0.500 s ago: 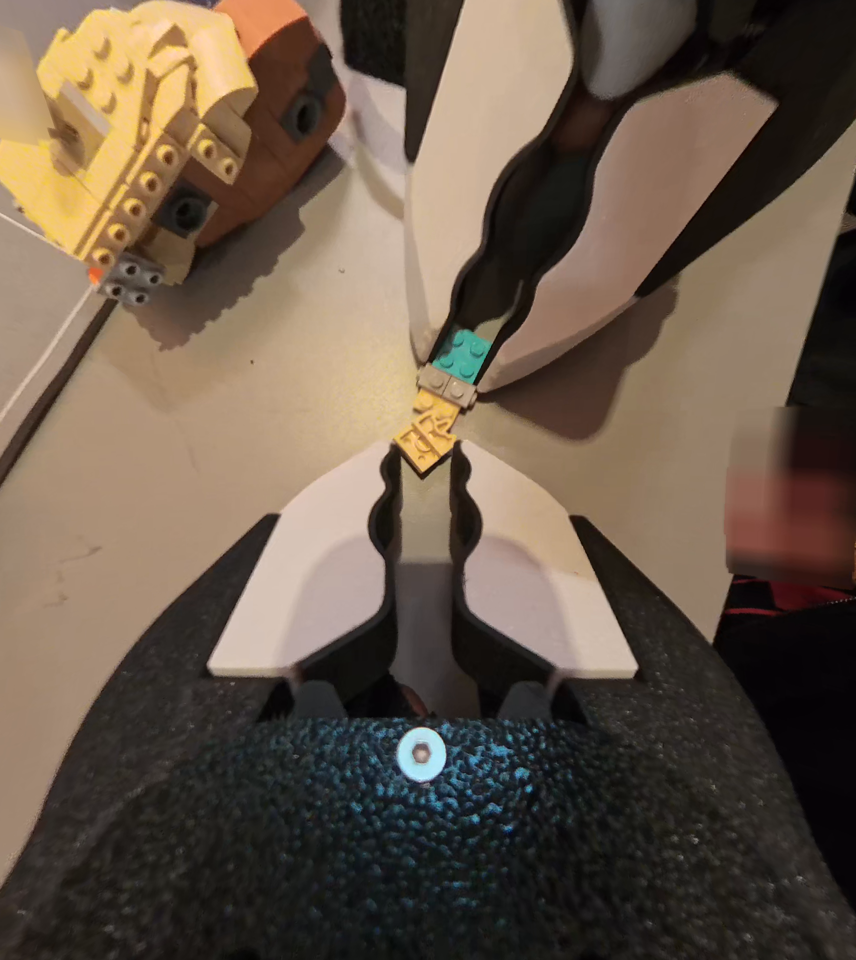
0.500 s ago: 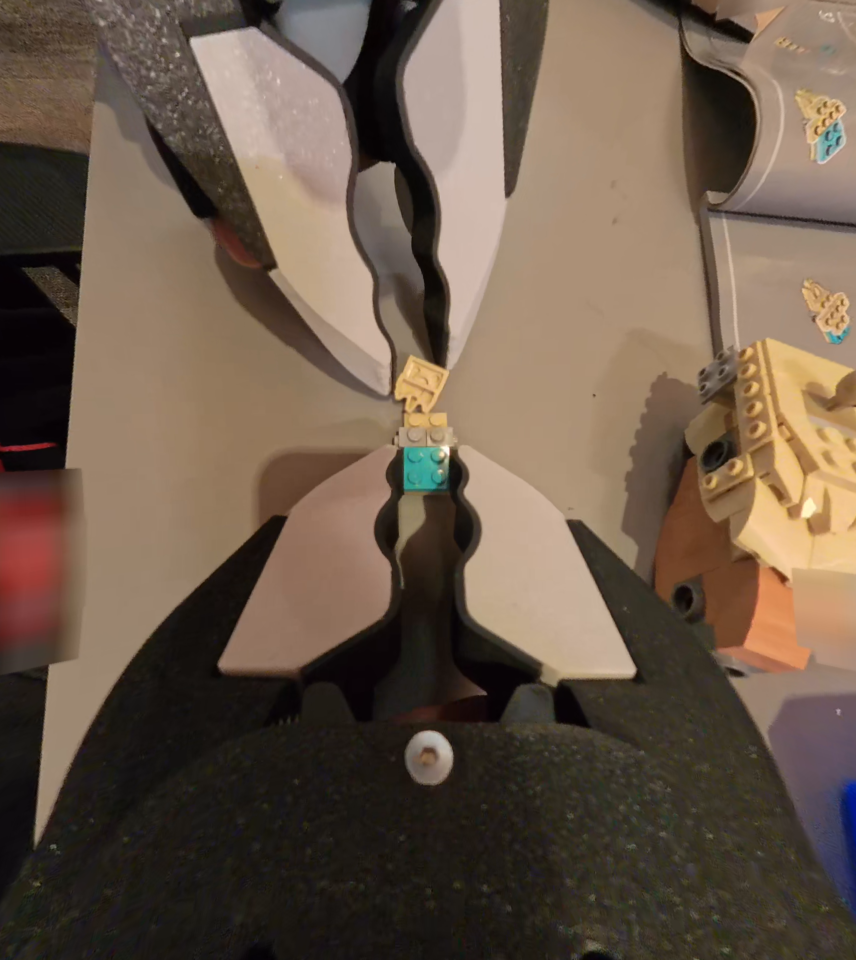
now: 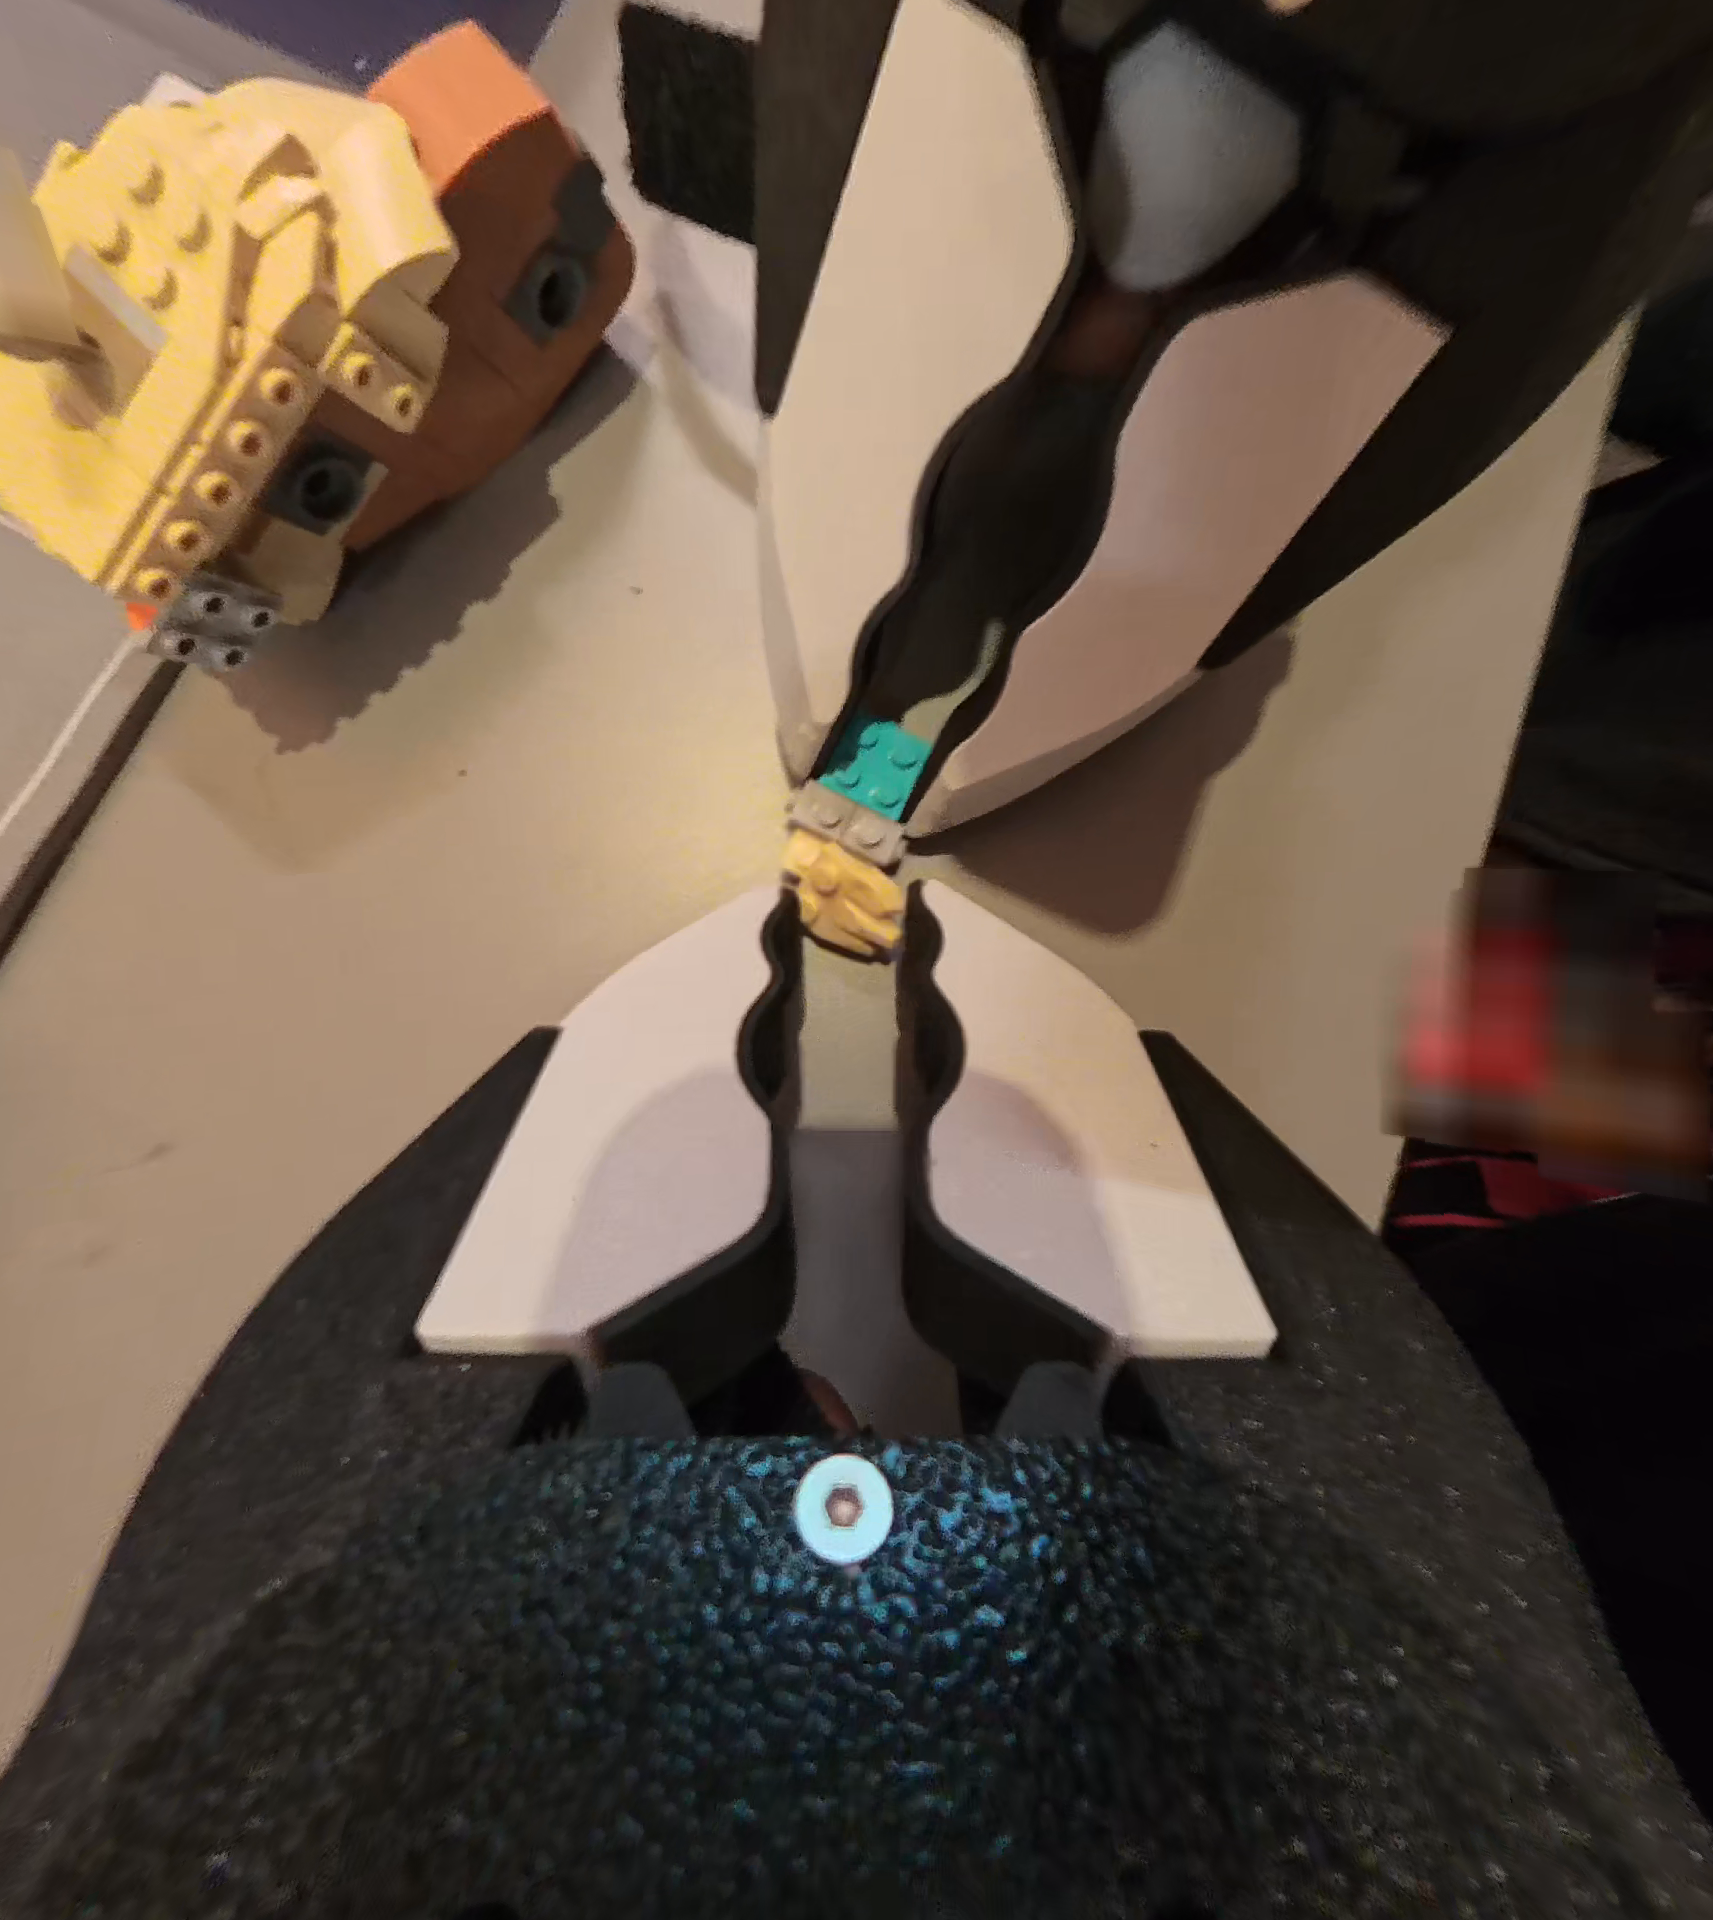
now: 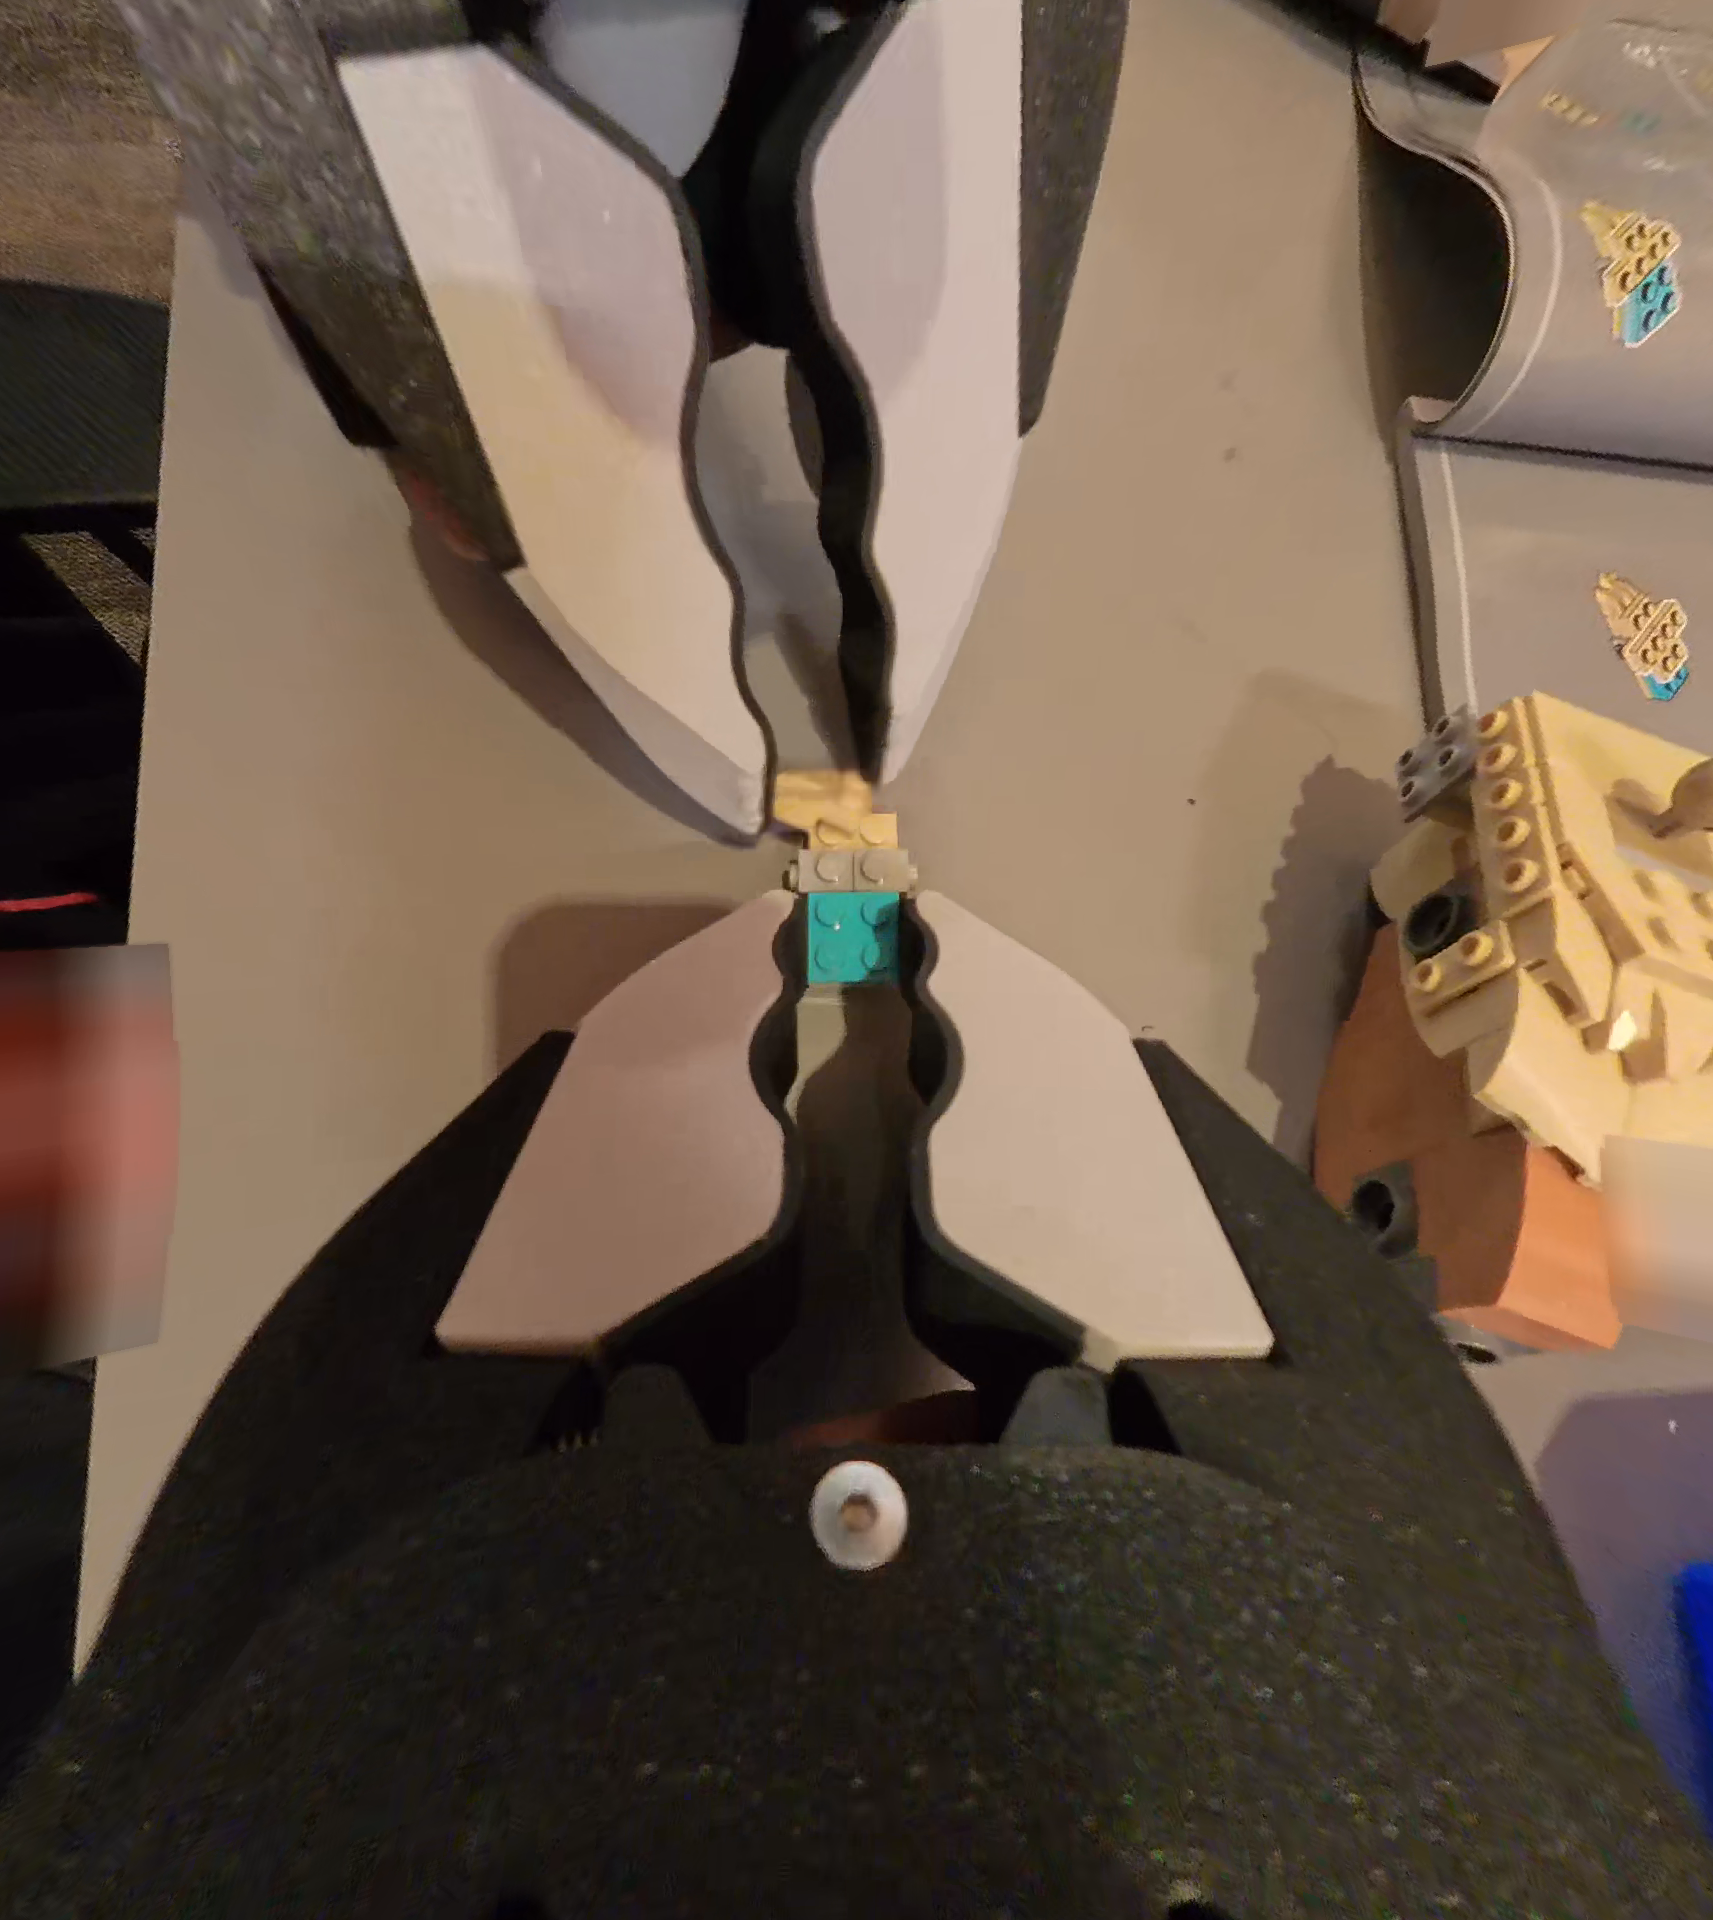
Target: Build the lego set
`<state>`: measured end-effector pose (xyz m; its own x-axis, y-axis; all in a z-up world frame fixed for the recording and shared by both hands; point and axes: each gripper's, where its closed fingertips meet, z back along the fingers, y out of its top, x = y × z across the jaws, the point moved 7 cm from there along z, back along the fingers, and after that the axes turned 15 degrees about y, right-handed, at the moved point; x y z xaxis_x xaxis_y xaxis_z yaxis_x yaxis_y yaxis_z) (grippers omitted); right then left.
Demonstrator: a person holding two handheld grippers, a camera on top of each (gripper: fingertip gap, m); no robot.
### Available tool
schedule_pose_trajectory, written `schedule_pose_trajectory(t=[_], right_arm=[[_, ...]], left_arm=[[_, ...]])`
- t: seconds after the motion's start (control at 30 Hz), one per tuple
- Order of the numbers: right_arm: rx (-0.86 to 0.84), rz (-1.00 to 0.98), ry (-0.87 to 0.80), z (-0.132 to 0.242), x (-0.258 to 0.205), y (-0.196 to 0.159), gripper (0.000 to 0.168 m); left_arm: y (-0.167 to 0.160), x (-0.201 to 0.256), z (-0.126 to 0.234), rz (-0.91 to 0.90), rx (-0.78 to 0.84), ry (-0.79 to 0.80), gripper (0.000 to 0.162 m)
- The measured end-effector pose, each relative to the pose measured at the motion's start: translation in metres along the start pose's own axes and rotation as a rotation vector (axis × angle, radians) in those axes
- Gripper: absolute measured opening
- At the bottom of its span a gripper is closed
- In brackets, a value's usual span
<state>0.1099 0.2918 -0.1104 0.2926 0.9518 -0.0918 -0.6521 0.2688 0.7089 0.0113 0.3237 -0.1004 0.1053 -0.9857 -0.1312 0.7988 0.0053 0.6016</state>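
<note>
Tan piece [image 3: 847, 902] blurred, shape hard for me to read. My left gripper [image 3: 844, 925] narrowed onto it, fingertips pinching its sides. My right gripper [image 4: 852, 940] closed around teal brick [image 4: 850, 943], grey plate [image 4: 854, 869] on its front end (tan piece meets that plate, joint unclear). Both grippers nose to nose above tabletop [image 4: 364, 810], near its middle. Half-built tan and brown model [image 4: 1558, 997] at tabletop's right edge, partly behind blur patch. Instruction booklet [image 4: 1610, 343] in far right corner, cut off by frame.
</note>
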Motion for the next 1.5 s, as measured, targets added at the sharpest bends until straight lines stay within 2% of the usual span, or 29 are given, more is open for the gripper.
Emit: schedule_pose_trajectory(t=[0.07, 0.33, 0.73, 1.1, 1.27, 1.5], right_arm=[[-0.007, 0.004, -0.002, -0.001, -0.001, -0.001, 0.016], [0.004, 0.002, 0.011, 0.000, -0.002, -0.001, 0.016], [-0.010, -0.006, 0.048, -0.003, 0.001, 0.000, 0.016], [-0.023, -0.009, 0.098, -0.006, -0.004, 0.001, 0.016], [-0.023, -0.022, 0.099, -0.003, -0.005, -0.002, 0.016], [-0.020, -0.027, 0.112, 0.000, -0.006, -0.005, 0.016]], left_arm=[[0.001, 0.002, 0.001, 0.024, 0.019, -0.024, 0.018], [-0.003, 0.003, 0.001, -0.018, 0.051, 0.064, 0.019], [-0.019, 0.007, 0.008, 0.035, -0.056, 0.180, 0.020], [-0.015, 0.009, 0.000, 0.013, 0.007, 0.131, 0.021], [-0.014, 0.008, 0.000, -0.077, 0.030, 0.153, 0.019], [-0.015, 0.004, 0.004, -0.287, 0.031, 0.128, 0.026]])
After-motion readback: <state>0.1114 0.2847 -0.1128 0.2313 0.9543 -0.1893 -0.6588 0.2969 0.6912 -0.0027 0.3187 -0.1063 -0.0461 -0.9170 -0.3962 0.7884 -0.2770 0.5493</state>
